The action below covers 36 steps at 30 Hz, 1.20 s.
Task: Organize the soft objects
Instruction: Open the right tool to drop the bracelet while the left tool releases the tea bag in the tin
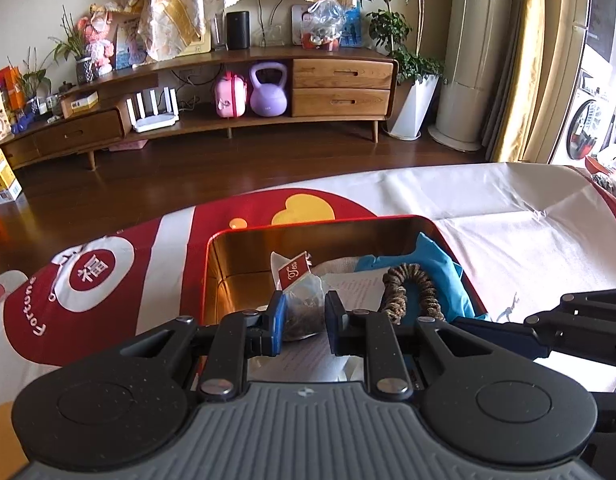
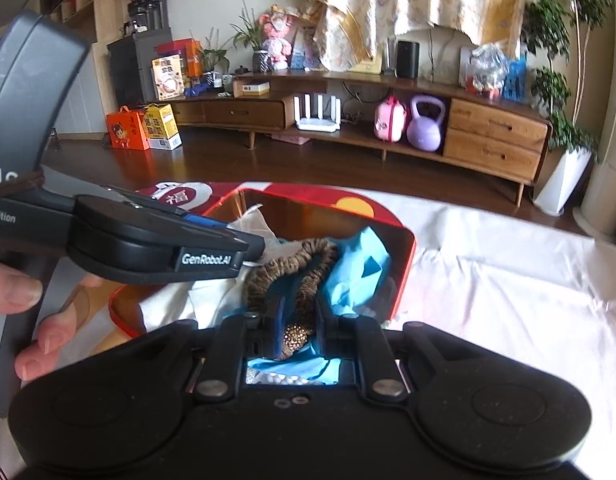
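A red tin (image 1: 210,268) with a golden inside stands on the table. My left gripper (image 1: 305,301) is over the tin, shut on a translucent tea bag (image 1: 298,280) with a red tag. In the tin lie a blue cloth (image 1: 439,258), white paper (image 1: 359,286) and a brown patterned scrunchie (image 1: 411,280). In the right wrist view, my right gripper (image 2: 300,308) is shut on the near part of the scrunchie (image 2: 308,252), above the blue cloth (image 2: 355,268) and the tin (image 2: 405,256). The left gripper (image 2: 254,248) reaches in from the left there.
A white and red tablecloth (image 1: 487,216) covers the table. A person's hand (image 2: 24,288) holds the left gripper's handle. Beyond the table lie a dark wood floor and a long wooden cabinet (image 1: 339,88) with a purple kettlebell (image 1: 268,92).
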Each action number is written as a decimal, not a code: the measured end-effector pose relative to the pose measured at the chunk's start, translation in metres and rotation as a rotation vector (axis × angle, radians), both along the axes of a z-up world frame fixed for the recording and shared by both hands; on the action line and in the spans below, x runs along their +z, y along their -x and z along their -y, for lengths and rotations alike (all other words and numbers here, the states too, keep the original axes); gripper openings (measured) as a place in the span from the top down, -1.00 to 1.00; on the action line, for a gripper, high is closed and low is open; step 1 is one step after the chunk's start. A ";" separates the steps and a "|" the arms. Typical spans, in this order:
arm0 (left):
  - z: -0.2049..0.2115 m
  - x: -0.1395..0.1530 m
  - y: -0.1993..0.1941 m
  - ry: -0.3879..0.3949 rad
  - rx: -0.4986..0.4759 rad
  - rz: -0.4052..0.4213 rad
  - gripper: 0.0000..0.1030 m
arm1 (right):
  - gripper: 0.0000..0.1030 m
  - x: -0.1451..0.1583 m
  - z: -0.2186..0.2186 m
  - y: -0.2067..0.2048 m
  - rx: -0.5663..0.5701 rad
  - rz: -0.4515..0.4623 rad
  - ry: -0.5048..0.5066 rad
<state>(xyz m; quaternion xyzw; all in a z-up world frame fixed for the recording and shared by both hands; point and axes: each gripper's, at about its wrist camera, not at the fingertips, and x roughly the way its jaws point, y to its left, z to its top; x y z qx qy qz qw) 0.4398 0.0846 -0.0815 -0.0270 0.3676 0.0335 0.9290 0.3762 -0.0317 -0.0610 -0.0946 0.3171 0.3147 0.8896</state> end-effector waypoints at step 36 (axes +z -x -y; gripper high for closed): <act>-0.017 0.027 0.063 0.117 0.021 0.003 0.58 | -0.07 0.039 0.028 0.038 -0.056 0.005 -0.093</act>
